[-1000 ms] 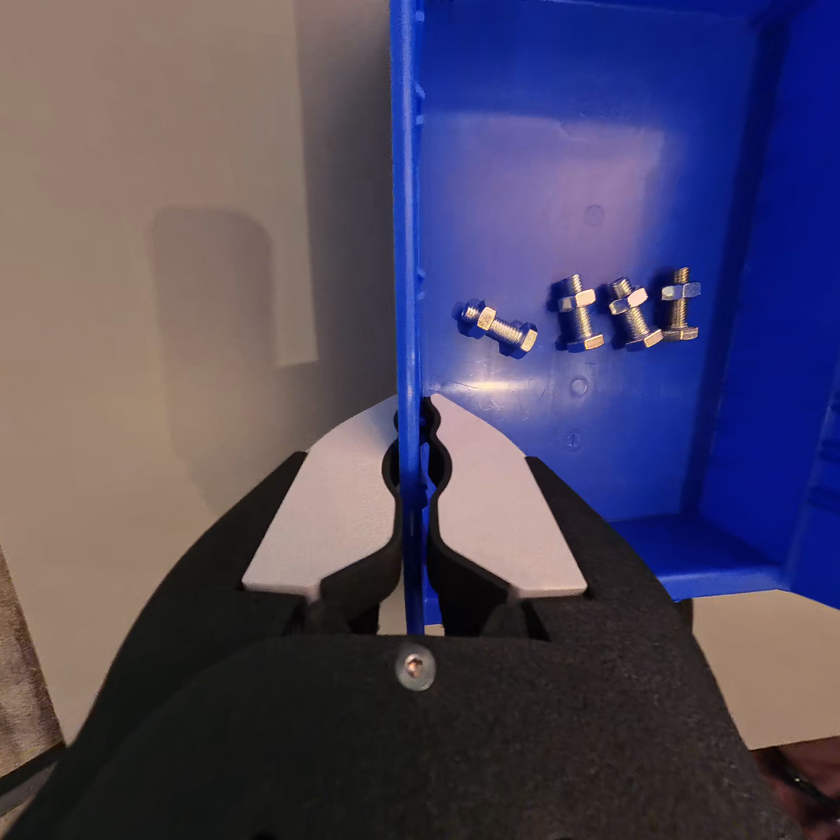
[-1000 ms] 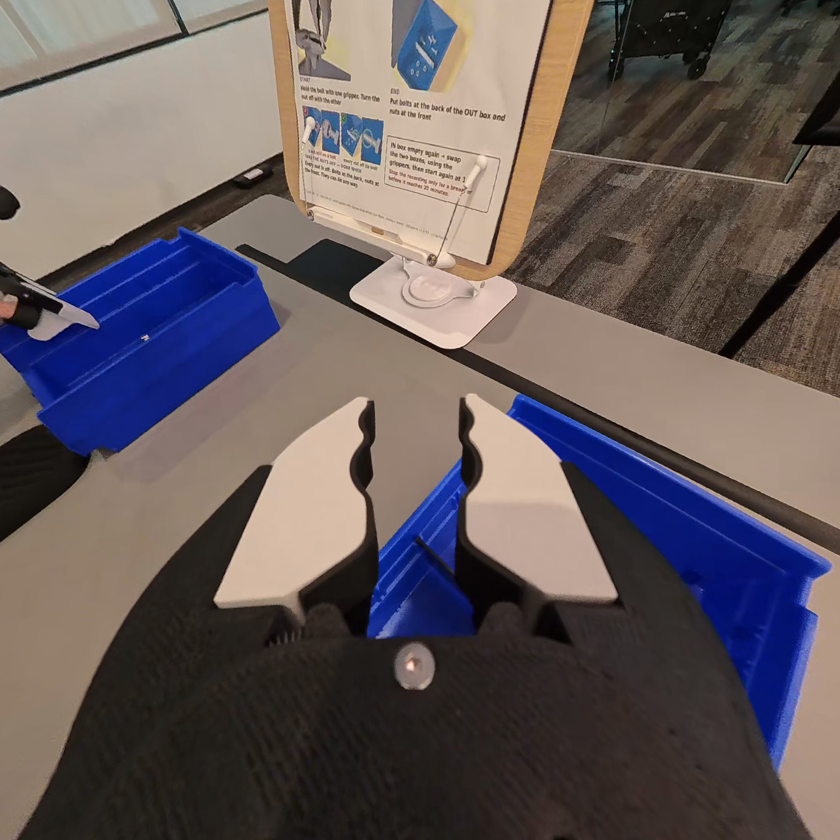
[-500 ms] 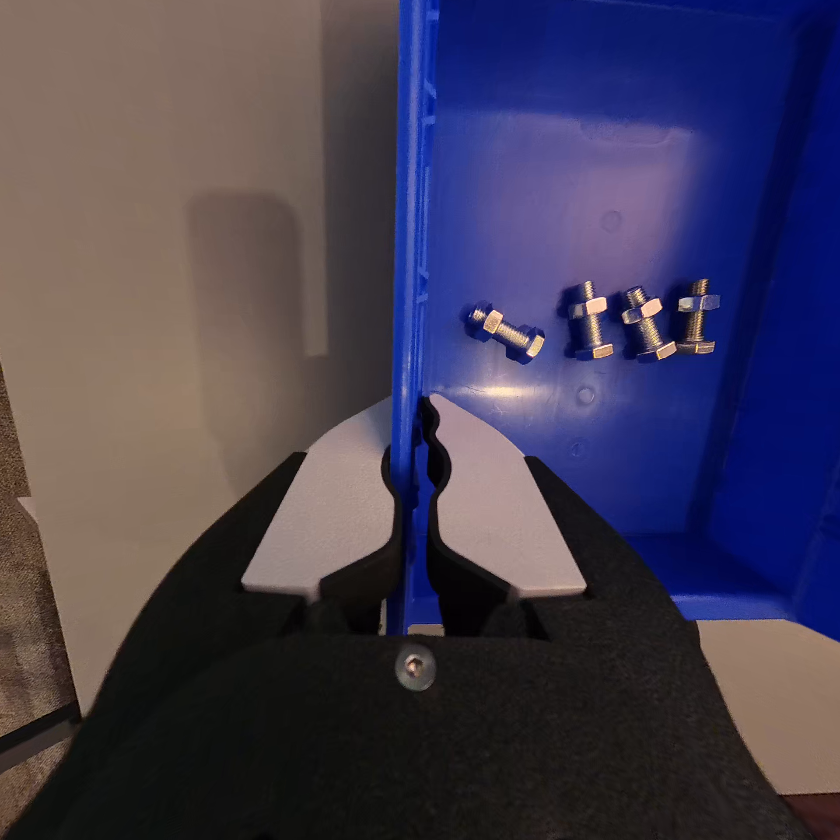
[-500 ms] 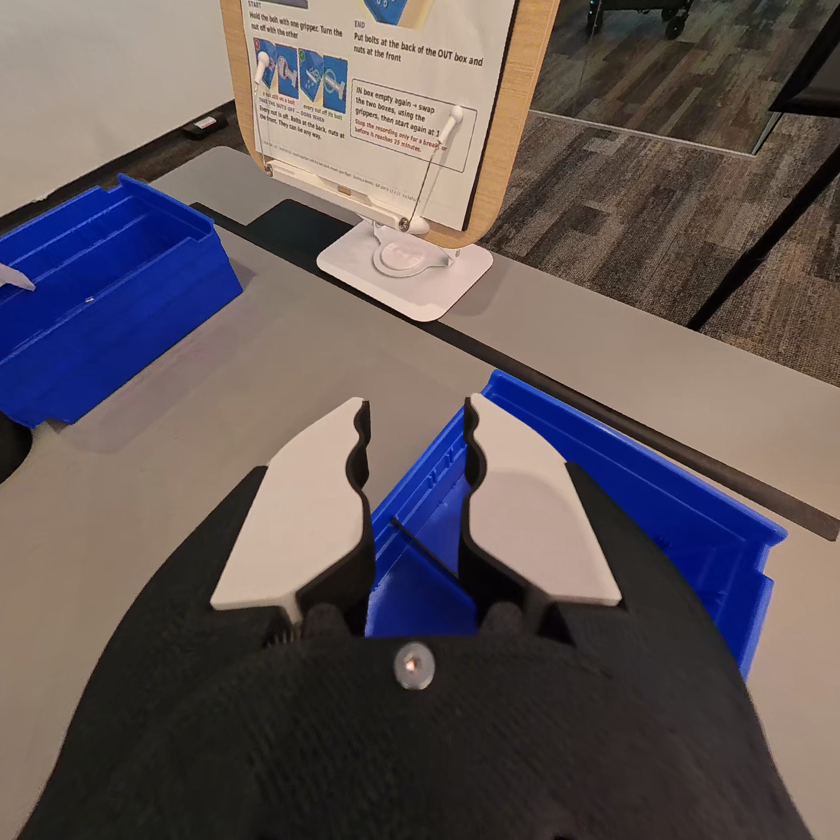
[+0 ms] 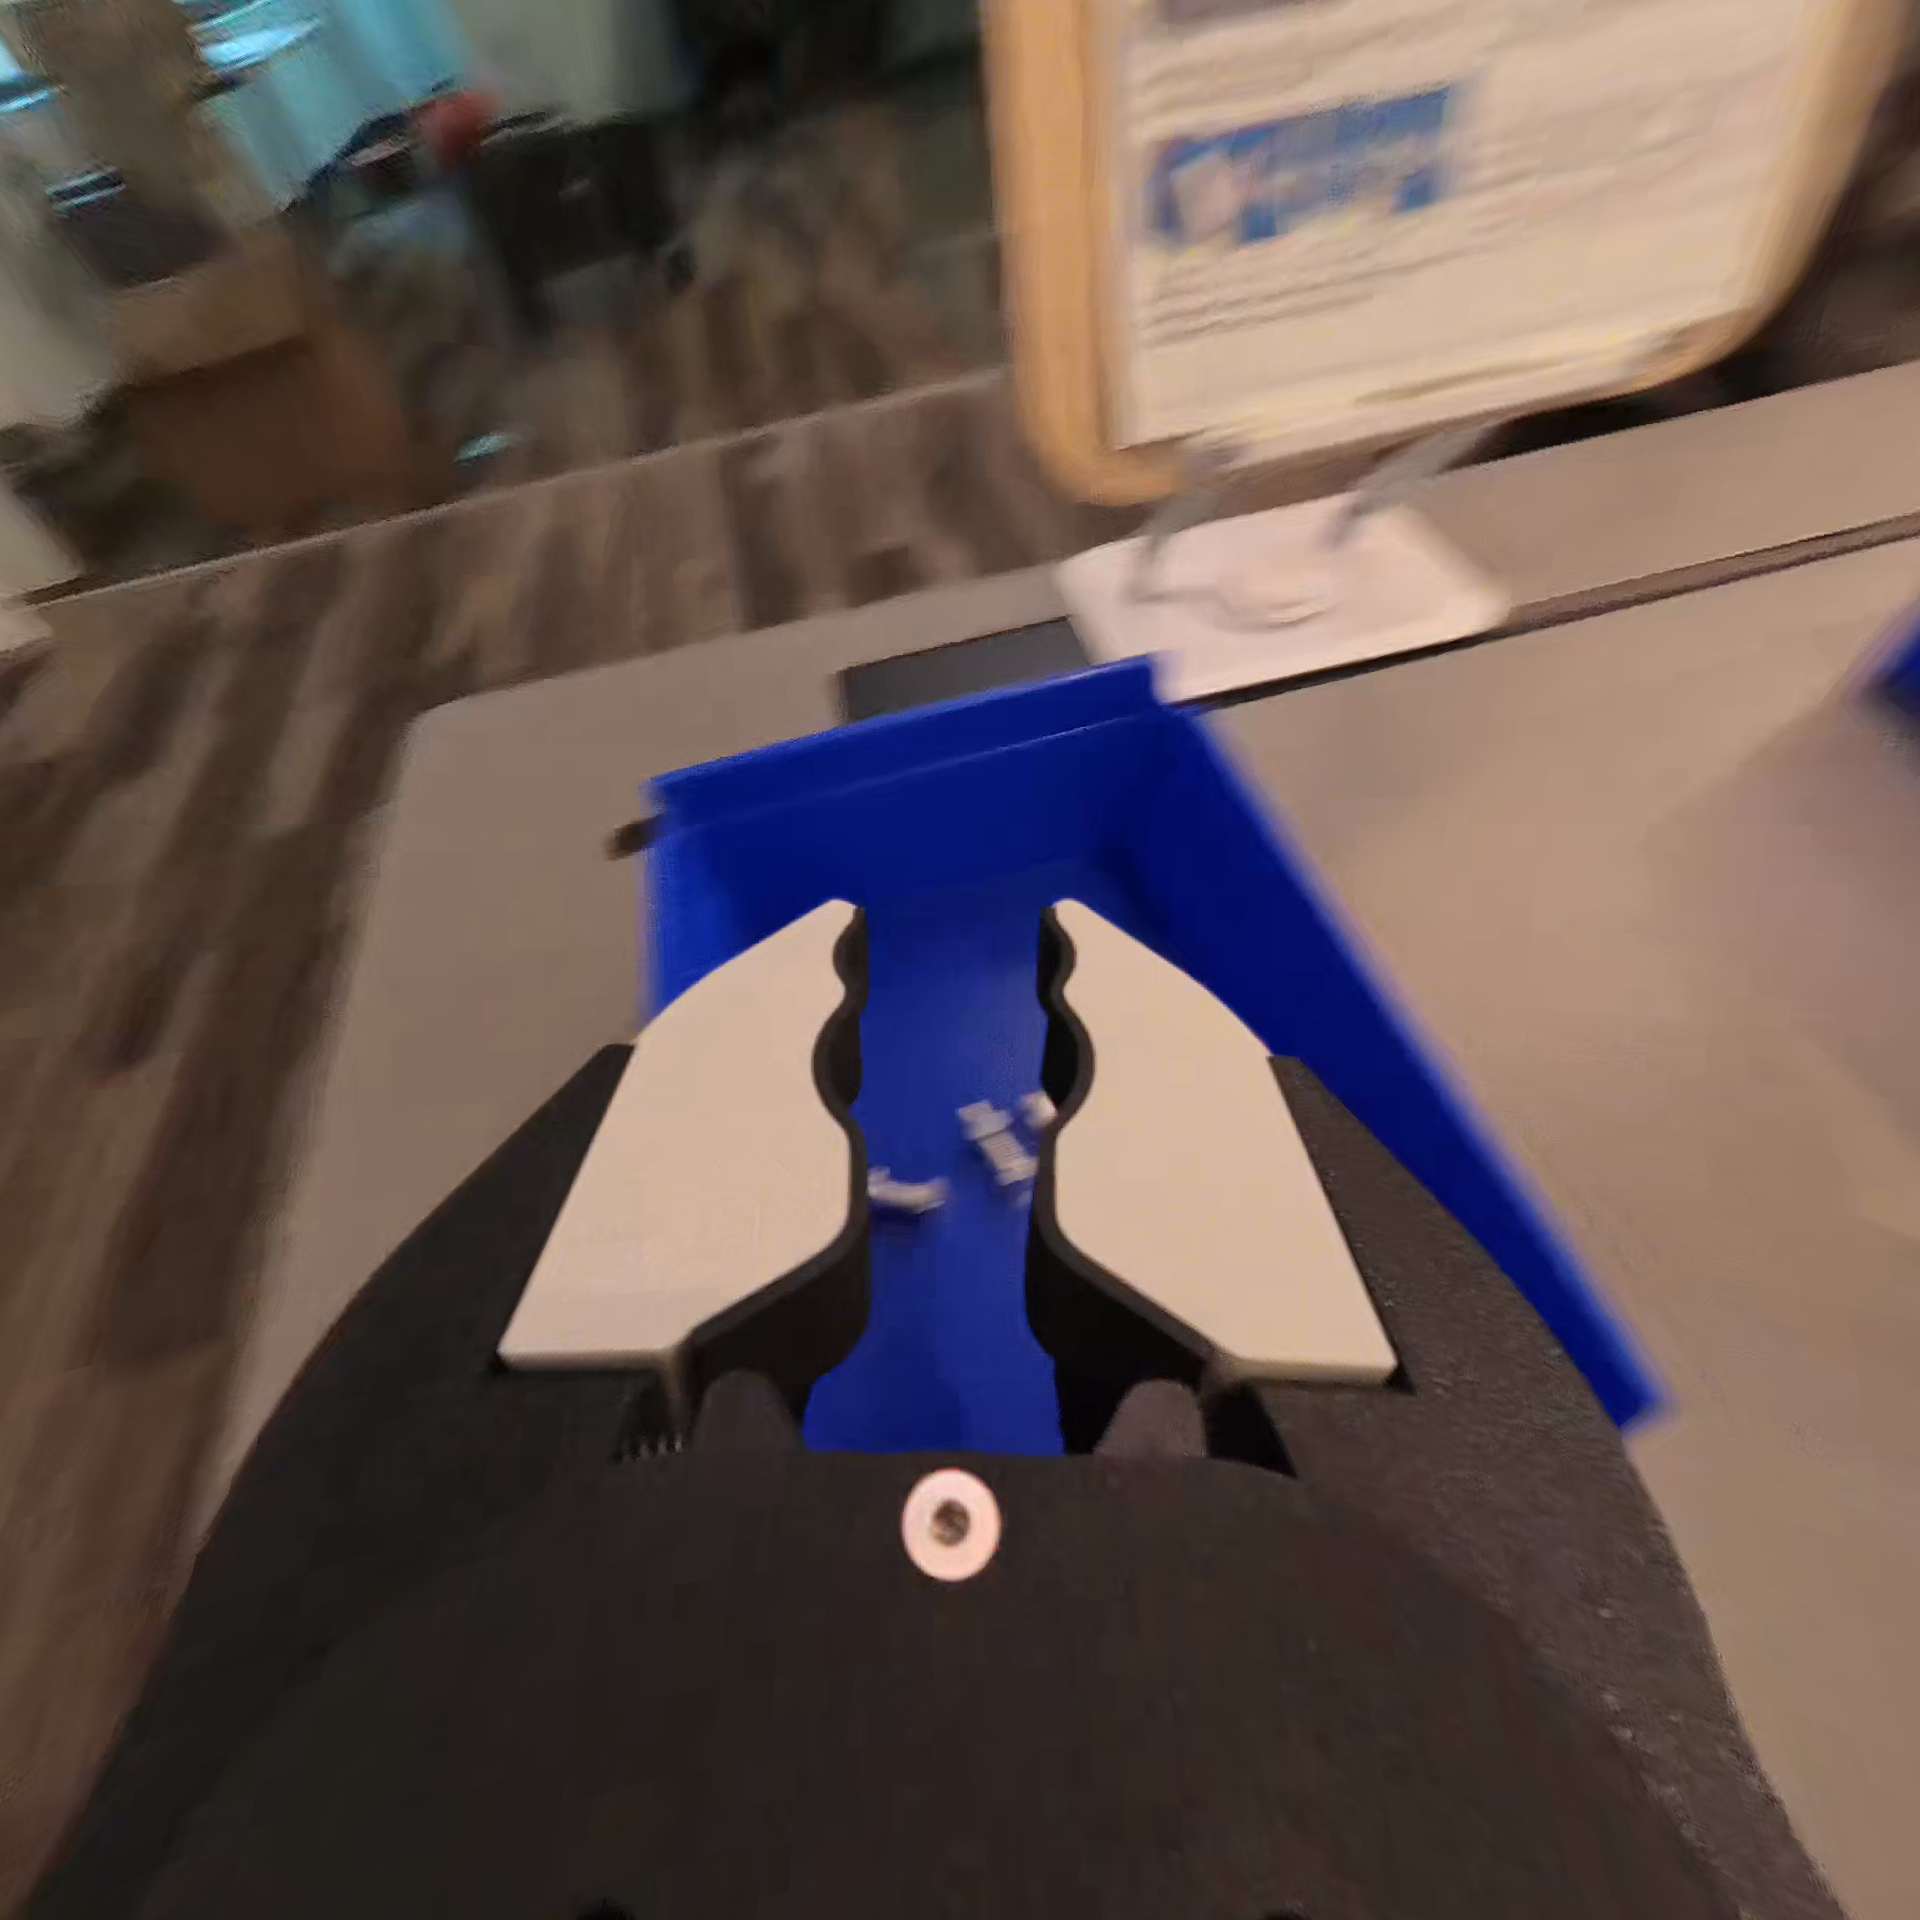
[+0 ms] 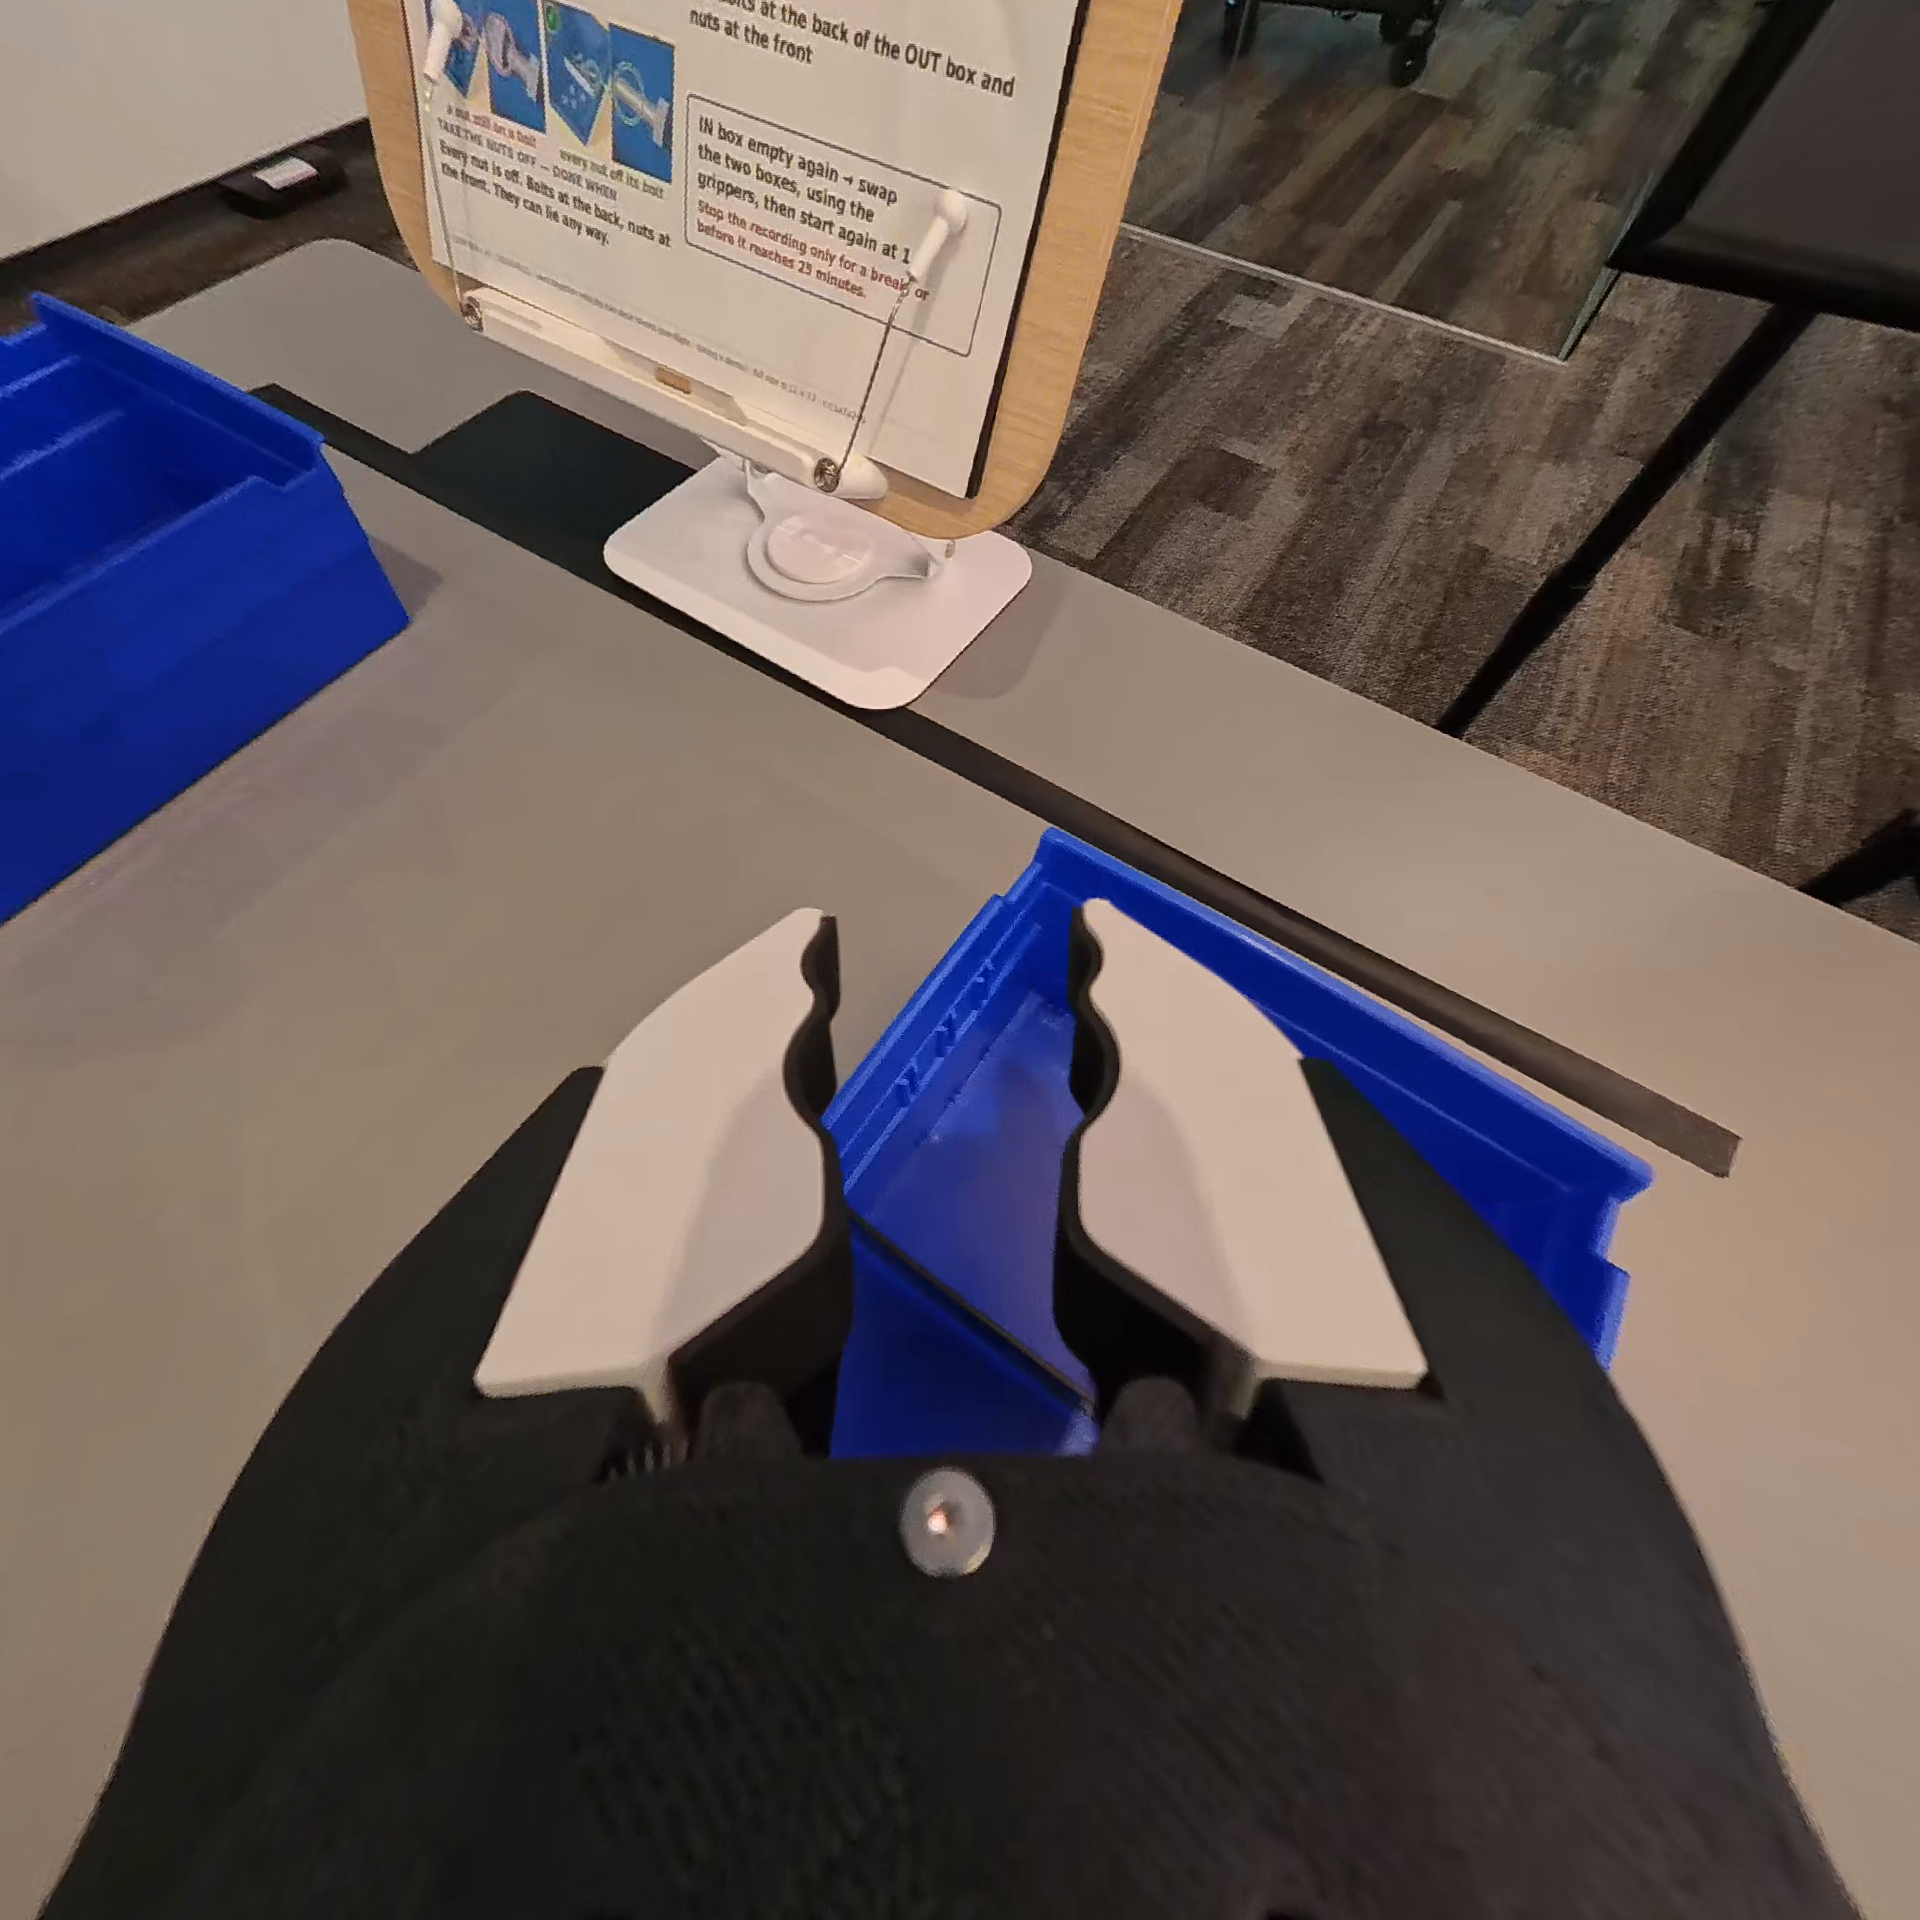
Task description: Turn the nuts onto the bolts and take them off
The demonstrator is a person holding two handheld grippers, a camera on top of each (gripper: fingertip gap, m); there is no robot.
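Observation:
The left wrist view is blurred by motion. My left gripper [image 5: 951, 914] is open and empty, held over a blue bin [image 5: 935, 810]. Several silver bolts with nuts on them [image 5: 997, 1143] lie on that bin's floor, seen between my fingers; one [image 5: 909, 1195] lies apart to the left. My right gripper [image 6: 951, 920] is open and empty above a second blue bin [image 6: 1403, 1070]. That bin's left wall runs between the fingers without touching the pads. The first bin also shows at the left in the right wrist view [image 6: 156, 582].
A wooden-framed instruction board on a white stand [image 6: 810, 561] stands at the back of the grey table [image 6: 520, 831]. A black strip [image 6: 1247, 894] runs along the table behind the right bin. The carpeted floor lies beyond the table edge.
My left gripper was shut on the bin's side wall; it has opened, let go and swung up to look along the bin. My right gripper has opened a little wider over its bin.

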